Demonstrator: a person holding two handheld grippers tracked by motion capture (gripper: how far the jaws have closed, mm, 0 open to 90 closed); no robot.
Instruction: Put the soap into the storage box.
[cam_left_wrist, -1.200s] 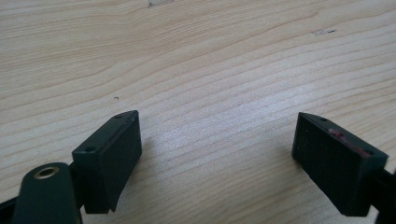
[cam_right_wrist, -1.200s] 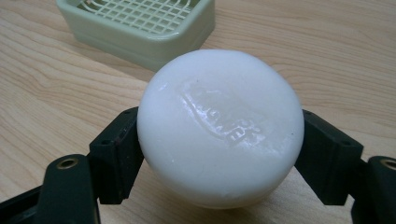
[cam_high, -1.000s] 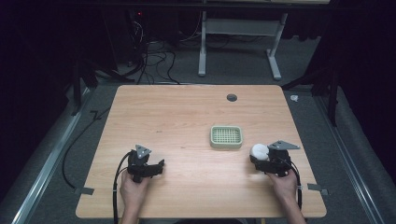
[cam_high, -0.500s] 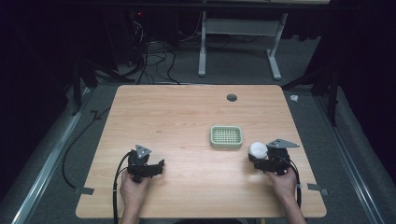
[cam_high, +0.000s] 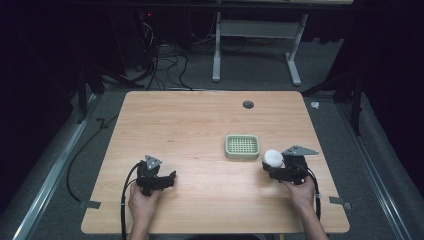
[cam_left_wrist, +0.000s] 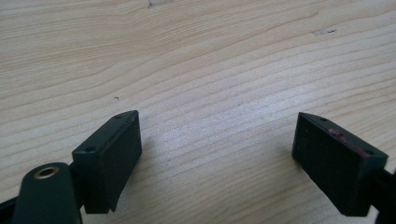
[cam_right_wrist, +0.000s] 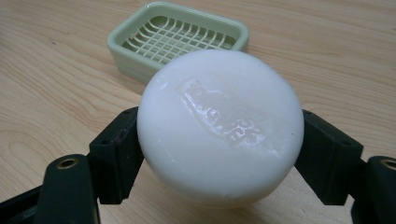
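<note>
Now, with the white round soap (cam_right_wrist: 219, 126) clamped between the jaws of the right gripper (cam_high: 276, 169) just beside the green soap dish (cam_high: 242, 146), carry level over the grid, lower gently, release only when resting, leaving the left gripper (cam_left_wrist: 217, 154) spread wide on the table (cam_high: 190, 125).

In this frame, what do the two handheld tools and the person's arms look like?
Both tools are black. The left tool and the right tool each carry a grey three-cornered plate on top and trail a black cable back along the forearm. Up close, the left tool's jaws are blocky black pads with small screw holes; one has a faint reddish smear on its edge. A brass-coloured rivet sits at the pivot. The forearms are bare, with no sleeves visible.
</note>
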